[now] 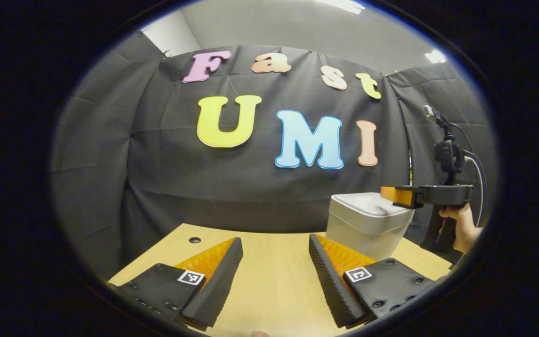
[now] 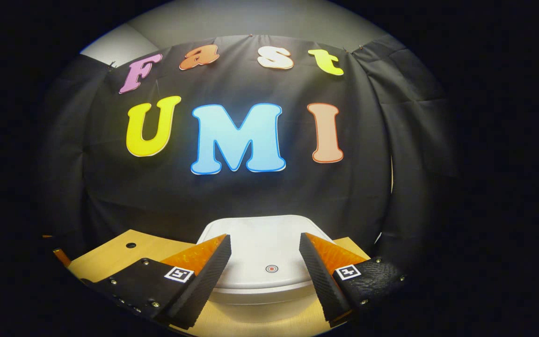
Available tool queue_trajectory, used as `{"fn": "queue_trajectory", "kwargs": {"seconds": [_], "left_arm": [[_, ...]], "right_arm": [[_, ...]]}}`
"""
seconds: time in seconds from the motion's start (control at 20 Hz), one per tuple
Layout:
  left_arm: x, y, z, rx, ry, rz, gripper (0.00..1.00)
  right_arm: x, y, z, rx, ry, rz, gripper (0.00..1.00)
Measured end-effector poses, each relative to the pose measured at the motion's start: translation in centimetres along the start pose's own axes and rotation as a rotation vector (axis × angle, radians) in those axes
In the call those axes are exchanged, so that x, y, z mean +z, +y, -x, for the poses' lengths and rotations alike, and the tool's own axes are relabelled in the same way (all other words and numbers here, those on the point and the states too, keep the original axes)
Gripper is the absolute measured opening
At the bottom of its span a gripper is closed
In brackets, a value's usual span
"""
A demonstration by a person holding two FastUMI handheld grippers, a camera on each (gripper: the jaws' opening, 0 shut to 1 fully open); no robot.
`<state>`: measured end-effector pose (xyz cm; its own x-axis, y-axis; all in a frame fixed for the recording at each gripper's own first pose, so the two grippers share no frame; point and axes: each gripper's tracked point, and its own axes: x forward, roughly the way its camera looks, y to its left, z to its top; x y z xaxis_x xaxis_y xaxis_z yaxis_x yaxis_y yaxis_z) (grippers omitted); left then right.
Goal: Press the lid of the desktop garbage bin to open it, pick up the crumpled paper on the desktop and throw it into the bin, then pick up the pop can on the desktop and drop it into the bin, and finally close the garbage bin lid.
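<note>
A pale grey desktop bin (image 1: 367, 224) stands on the wooden table (image 1: 269, 271) at the right, its lid down. In the left gripper view my left gripper (image 1: 275, 262) is open over bare wood, left of the bin. Farther off, a hand (image 1: 461, 227) holds the right gripper (image 1: 400, 196) level above the bin's top. In the right gripper view the bin lid (image 2: 262, 248) lies shut just below, with a small red ring button (image 2: 272, 268) near its front edge. My right gripper (image 2: 265, 260) is open, its fingers either side of that button, above the lid.
A small round hole (image 1: 194, 239) marks the table's far left corner; the same hole (image 2: 131, 245) shows in the right gripper view. Black cloth walls close the booth behind and at both sides. A stand with cables (image 1: 449, 154) rises behind the hand.
</note>
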<state>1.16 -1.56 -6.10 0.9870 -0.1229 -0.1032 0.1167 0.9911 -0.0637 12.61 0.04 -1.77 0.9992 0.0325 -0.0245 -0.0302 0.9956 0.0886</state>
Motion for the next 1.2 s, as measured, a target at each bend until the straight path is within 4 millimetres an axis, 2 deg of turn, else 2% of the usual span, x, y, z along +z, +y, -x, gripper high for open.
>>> {"fn": "queue_trajectory", "kwargs": {"seconds": [0.25, 0.5, 0.75, 0.95, 1.2], "left_arm": [[0.7, -1.0, 1.3, 0.03, -0.023, -0.003, 0.93], [0.6, -2.7, 3.6, 0.069, -0.032, -0.011, 0.93], [0.4, -4.6, 5.9, 0.102, -0.037, -0.014, 0.93], [0.0, -5.4, 7.3, 0.116, -0.037, -0.028, 0.93], [0.6, -6.0, 7.7, 0.095, -0.055, -0.032, 0.93]], "right_arm": [[1.3, -0.2, 2.9, 0.025, -0.022, -0.004, 0.94], [2.0, -0.3, 7.1, 0.062, -0.063, 0.024, 0.94], [1.0, 0.3, 11.5, 0.147, -0.064, 0.03, 0.94], [-0.1, -0.2, 14.1, 0.175, -0.074, 0.047, 0.94], [-0.3, -0.5, 15.9, 0.165, -0.091, 0.057, 0.94]]}}
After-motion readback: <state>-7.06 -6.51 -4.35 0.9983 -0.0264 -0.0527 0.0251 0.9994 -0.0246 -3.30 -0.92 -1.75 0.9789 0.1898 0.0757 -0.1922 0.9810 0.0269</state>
